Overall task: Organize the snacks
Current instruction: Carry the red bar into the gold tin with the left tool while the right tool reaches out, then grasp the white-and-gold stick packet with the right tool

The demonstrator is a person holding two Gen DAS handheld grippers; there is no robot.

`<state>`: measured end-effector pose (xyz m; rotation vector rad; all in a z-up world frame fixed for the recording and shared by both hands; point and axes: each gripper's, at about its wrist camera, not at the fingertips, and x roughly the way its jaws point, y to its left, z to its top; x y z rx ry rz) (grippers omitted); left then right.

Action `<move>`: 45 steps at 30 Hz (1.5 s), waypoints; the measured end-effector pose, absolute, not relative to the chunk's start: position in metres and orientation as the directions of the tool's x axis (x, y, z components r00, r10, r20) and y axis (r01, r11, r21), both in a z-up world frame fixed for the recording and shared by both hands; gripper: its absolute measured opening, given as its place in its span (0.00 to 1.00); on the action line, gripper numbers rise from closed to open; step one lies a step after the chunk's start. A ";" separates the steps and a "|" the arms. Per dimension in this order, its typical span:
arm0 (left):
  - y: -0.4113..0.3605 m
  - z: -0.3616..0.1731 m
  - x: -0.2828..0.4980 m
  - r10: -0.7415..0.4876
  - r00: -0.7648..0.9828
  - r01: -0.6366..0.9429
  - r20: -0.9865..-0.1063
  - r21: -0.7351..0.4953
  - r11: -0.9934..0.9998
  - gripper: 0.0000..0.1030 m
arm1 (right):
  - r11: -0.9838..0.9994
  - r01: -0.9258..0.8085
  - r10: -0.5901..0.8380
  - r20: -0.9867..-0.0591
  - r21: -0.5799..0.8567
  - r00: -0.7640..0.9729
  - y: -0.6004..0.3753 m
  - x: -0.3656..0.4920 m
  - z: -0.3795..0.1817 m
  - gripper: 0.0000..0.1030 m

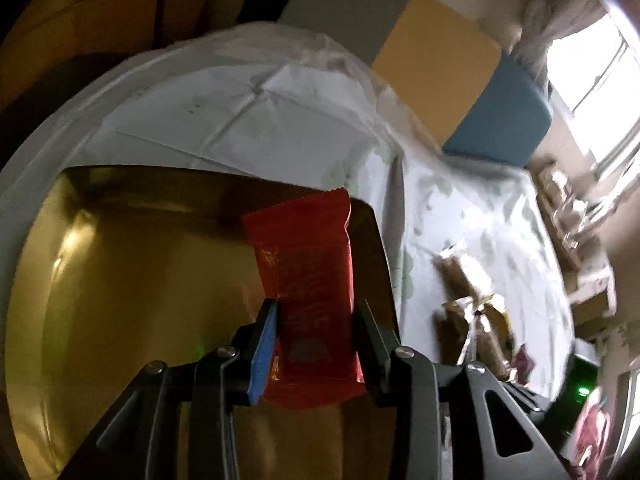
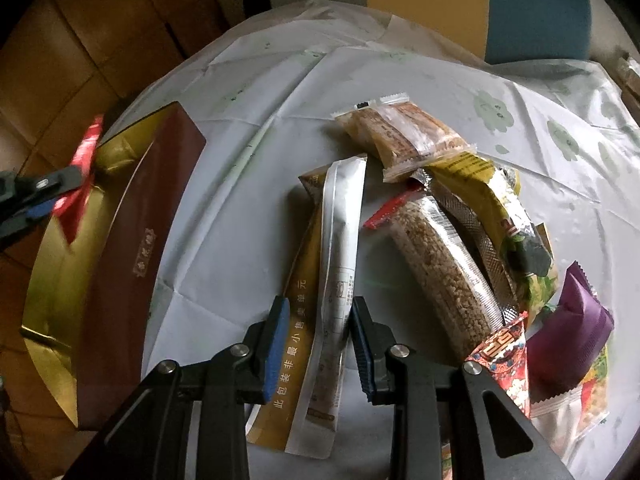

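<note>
The red snack packet (image 1: pixel 308 280) is clamped between the pads of the left gripper (image 1: pixel 316 344) and hangs over the gold inside of the open box (image 1: pixel 120 280), near its far right corner; nothing else shows in the box. The box stands at the table's (image 2: pixel 240 120) left edge, and its maroon outer wall (image 2: pixel 140 248) carries a small gold emblem too fine to read. The right gripper (image 2: pixel 320 344) is closed around a long silver-and-gold packet (image 2: pixel 336 248) lying on the white cloth; its gold strip bears Chinese print, its pads against the packet's sides. Just right of it lies the snack pile: a puffed-grain bar (image 2: pixel 440 264), a yellow bag (image 2: pixel 480 176), a purple packet (image 2: pixel 576 320) and a red patterned packet (image 2: pixel 504 356).
</note>
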<state>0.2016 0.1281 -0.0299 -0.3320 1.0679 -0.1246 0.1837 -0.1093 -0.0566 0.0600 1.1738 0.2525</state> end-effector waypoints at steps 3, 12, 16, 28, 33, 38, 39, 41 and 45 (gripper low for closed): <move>0.121 -0.050 0.218 -0.257 0.426 -0.069 -0.868 -0.314 0.947 0.38 | 0.969 -0.167 0.230 -0.903 0.180 0.364 -0.110 0.184 -0.056 0.30; 0.122 -0.051 0.198 -0.238 0.468 -0.064 -0.851 -0.302 0.951 0.46 | 0.969 -0.166 0.236 -0.892 0.184 0.385 -0.118 0.174 -0.052 0.31; 0.125 -0.031 0.173 -0.179 0.528 -0.083 -0.830 -0.260 0.962 0.46 | 0.971 -0.176 0.219 -0.891 0.161 0.397 -0.116 0.172 -0.052 0.30; 0.128 0.004 0.087 -0.056 0.626 -0.121 -0.778 -0.168 0.978 0.46 | 0.977 -0.185 0.181 -0.886 0.110 0.427 -0.112 0.171 -0.048 0.30; 0.135 0.004 0.067 -0.031 0.635 -0.135 -0.772 -0.151 0.979 0.46 | 0.980 -0.169 0.165 -0.892 0.102 0.421 -0.109 0.168 -0.047 0.28; 0.139 0.003 0.056 -0.012 0.640 -0.144 -0.768 -0.136 0.980 0.46 | 0.981 -0.136 0.184 -0.888 0.139 0.421 -0.114 0.161 -0.042 0.17; 0.140 0.002 0.055 -0.009 0.639 -0.147 -0.769 -0.133 0.980 0.46 | 0.980 -0.131 0.193 -0.887 0.151 0.420 -0.115 0.160 -0.041 0.16; 0.142 0.000 0.050 -0.017 0.633 -0.153 -0.774 -0.146 0.977 0.46 | 0.978 -0.123 0.205 -0.885 0.168 0.417 -0.117 0.155 -0.040 0.15; 0.144 -0.005 0.046 -0.017 0.622 -0.163 -0.782 -0.151 0.975 0.46 | 0.976 -0.118 0.218 -0.884 0.185 0.413 -0.118 0.149 -0.041 0.14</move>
